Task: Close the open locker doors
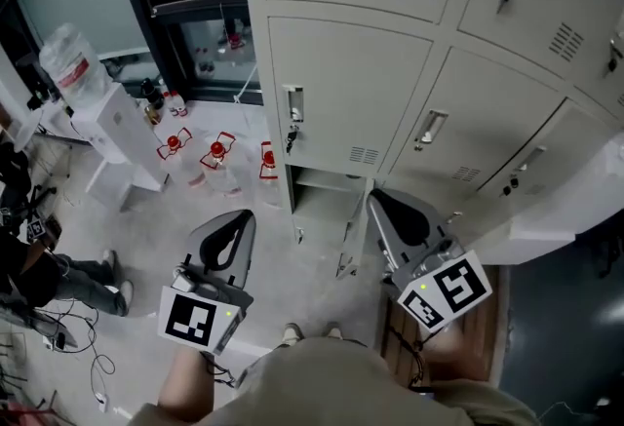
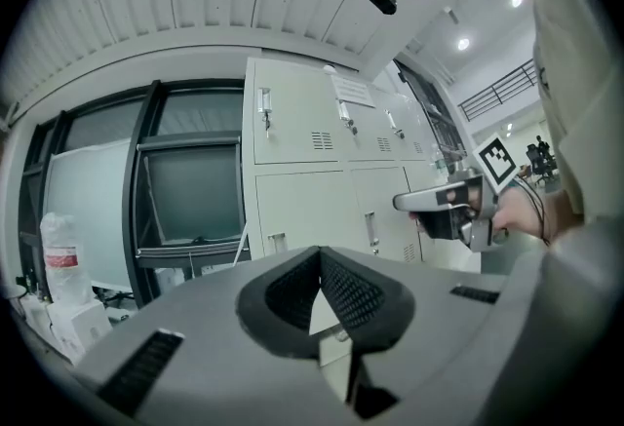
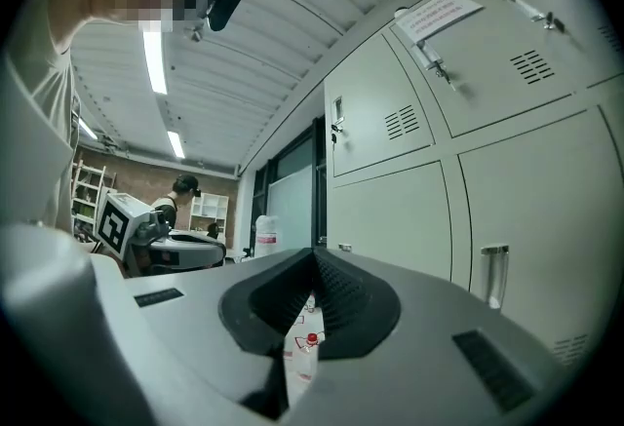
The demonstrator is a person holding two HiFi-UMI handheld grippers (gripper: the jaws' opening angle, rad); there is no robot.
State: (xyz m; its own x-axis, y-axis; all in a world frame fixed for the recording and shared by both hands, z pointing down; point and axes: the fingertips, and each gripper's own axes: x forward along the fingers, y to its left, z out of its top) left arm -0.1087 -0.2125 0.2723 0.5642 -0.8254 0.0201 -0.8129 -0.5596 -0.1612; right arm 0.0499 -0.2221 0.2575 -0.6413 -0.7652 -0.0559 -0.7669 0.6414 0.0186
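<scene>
Grey lockers (image 1: pixel 351 73) stand, one low door (image 1: pixel 353 234) ajar; left hand-held gripper (image 1: pixel 238 219), right hand-held gripper (image 1: pixel 376 201) closed.

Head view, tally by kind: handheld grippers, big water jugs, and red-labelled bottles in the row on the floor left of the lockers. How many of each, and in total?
Grippers (left gripper, right gripper): 2
Water jug: 1
Red-labelled bottles: 3
Total: 6
</scene>
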